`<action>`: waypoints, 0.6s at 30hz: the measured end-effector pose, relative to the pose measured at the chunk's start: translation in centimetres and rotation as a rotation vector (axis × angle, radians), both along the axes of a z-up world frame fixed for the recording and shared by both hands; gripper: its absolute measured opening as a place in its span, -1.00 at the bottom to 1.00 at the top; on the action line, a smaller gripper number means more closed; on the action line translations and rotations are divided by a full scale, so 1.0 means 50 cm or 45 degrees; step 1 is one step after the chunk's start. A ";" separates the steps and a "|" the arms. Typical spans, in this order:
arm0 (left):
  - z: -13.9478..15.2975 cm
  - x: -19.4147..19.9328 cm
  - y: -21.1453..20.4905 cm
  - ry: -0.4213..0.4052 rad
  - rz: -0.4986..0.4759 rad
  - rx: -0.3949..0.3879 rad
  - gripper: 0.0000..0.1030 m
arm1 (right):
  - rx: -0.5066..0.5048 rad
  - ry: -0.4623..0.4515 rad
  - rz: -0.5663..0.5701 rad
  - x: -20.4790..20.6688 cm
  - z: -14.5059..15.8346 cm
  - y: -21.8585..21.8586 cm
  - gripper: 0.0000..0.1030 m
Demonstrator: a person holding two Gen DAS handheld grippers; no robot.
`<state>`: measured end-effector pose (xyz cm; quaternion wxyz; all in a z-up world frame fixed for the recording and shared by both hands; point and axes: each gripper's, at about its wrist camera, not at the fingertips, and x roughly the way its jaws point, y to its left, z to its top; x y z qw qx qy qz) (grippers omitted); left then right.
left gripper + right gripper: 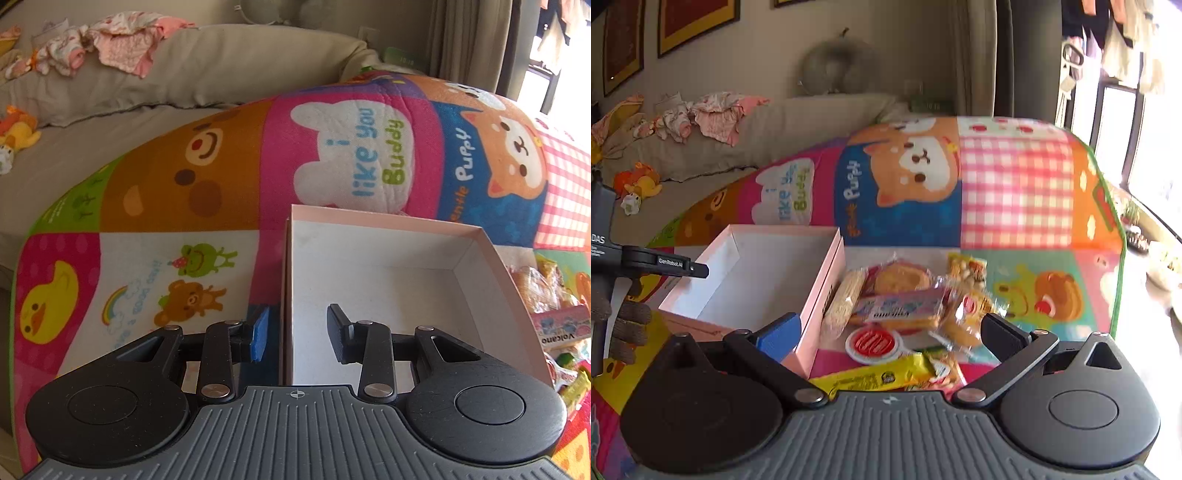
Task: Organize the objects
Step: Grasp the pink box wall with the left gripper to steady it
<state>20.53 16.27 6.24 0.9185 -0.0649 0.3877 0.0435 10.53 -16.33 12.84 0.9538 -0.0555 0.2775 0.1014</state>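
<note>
- While the left tool (pixel 297 334) straddles the near-left wall of the pink box (pixel 373 288), its fingers stand moderately apart: blue-padded one outside the box, black one inside, neither clamping the wall.
- Box is open-topped, white inside, nothing seen in it; sits on a colourful cartoon play mat (pixel 177 184) w/ bear, duck & frog prints.
- Right tool (pixel 890 334) is spread wide, holding nothing, hovering over the snack pile just right of the box (pixel 783 273).
- Its blue-padded finger (pixel 779 336) is at the box's near corner; black finger (pixel 1004 332) is over the right side of the pile.
- Snack pile on the mat, touching/just beside the box's right wall: pale noodle-like pack (pixel 842 302) against the wall, pink "Volcano" pack (pixel 905 308) on top, round red-lidded cup (pixel 873 343) in front, yellow wrapper (pixel 871 376) nearest the tool.
- More clear-wrapped pastries behind; blurred, labels unreadable.
- From the left wrist view, part of the same pile shows at the right edge, incl. the Volcano pack (pixel 561 325).
- Gloved hand (pixel 624 325) gripping the left tool's handle shows at far left of the right wrist view.
- Background: beige bed/cushion (pixel 147 74) w/ pink baby clothes (pixel 122 48) and a plush toy (pixel 18 133).
</note>
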 end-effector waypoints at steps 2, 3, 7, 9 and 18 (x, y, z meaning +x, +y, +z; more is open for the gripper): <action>-0.012 0.028 -0.004 0.032 -0.011 0.024 -0.25 | -0.093 -0.060 0.049 0.004 0.004 -0.001 1.00; -0.018 0.036 -0.006 0.045 -0.021 0.024 -0.25 | -0.138 -0.070 0.064 0.008 -0.003 0.000 1.00; -0.042 0.064 -0.018 0.130 -0.031 0.066 -0.53 | -0.319 -0.031 0.151 0.034 -0.061 0.009 1.00; -0.050 0.068 -0.013 0.164 -0.004 0.091 -0.69 | -0.361 -0.002 0.205 0.035 -0.094 0.015 1.00; -0.050 0.030 -0.003 0.160 -0.051 0.032 -0.79 | -0.095 0.158 0.193 0.033 -0.158 0.034 0.93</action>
